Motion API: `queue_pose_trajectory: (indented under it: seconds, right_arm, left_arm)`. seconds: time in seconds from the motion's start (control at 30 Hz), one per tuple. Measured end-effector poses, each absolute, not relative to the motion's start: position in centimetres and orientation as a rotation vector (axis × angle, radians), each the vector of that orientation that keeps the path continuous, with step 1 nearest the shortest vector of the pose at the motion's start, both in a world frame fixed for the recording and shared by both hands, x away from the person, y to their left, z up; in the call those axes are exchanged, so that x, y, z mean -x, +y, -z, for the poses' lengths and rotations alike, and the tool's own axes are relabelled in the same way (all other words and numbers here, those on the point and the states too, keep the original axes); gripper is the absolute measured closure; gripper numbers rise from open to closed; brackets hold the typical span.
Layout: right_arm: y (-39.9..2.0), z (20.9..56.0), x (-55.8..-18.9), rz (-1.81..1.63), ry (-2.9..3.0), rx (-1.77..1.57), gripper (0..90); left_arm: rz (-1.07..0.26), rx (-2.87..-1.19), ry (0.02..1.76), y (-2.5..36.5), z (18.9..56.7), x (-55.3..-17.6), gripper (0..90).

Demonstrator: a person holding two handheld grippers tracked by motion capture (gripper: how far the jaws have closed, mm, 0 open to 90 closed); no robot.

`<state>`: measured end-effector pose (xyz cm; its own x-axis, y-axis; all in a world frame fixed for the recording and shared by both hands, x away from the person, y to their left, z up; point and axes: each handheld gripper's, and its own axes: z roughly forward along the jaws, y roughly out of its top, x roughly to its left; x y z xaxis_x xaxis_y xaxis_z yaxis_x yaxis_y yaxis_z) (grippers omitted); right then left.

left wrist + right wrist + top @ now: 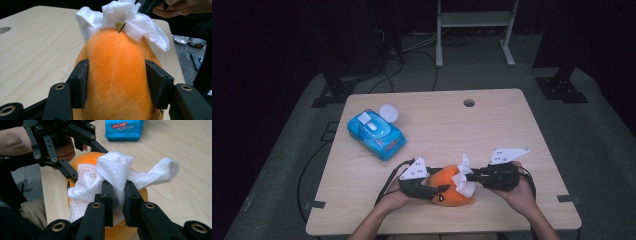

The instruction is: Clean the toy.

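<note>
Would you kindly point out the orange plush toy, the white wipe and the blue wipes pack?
orange plush toy (116, 75), left gripper view, its back.
white wipe (113, 168), right gripper view, bunched middle.
blue wipes pack (379, 134), high view, top face.

This looks like a lab or a recording studio. A light wooden table (442, 130) stands on grey floor, and around the table are black curtains. Behind the table lie cables (412, 55) and stands a white metal frame (474, 30).

Fuzzy orange plush toy (117, 75), dimpled white paper wipe (112, 173) (soft, crumpled), matt pale wood-grain table (492, 125)
</note>
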<state>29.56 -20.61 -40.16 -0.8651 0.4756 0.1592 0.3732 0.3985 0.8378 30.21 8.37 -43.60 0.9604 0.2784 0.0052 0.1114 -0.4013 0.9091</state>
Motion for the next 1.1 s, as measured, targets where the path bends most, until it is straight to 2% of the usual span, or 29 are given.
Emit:
queue_pose_trajectory:
  seconds: [0.2, 0.47, 0.77, 0.8, 0.87, 1.03, 1.1]
  right_arm:
    - [-22.4, 40.2, -29.5, -1.449, 2.516, -0.834, 79.8]
    - [-21.2, 39.8, -29.4, -1.483, 2.537, -0.768, 79.6]
    - [-22.2, 39.5, -30.1, -1.539, 2.479, -0.854, 79.6]
    - [-21.3, 39.8, -30.3, -1.510, 2.512, -0.845, 79.6]
    - [-20.5, 40.4, -30.2, -1.483, 2.568, -0.812, 79.6]
    - [-20.3, 40.3, -29.3, -1.472, 2.644, -0.718, 79.7]
    - [-20.3, 40.4, -29.0, -1.477, 2.669, -0.697, 79.7]
  left_arm:
    - [-0.170, -1.987, 0.281, 8.8, 43.9, -30.1, 41.7]
    - [-0.163, -1.982, 0.279, 8.8, 44.0, -30.1, 41.2]
    - [-0.161, -1.988, 0.261, 8.3, 43.7, -29.8, 40.3]
    - [-0.149, -1.993, 0.272, 8.3, 43.5, -29.9, 38.7]
    - [-0.122, -2.004, 0.299, 8.4, 43.2, -30.1, 30.0]
    - [-0.013, -2.021, 0.382, 8.8, 43.1, -30.9, 12.3]
    - [0.036, -2.027, 0.397, 8.7, 43.6, -31.1, 8.7]
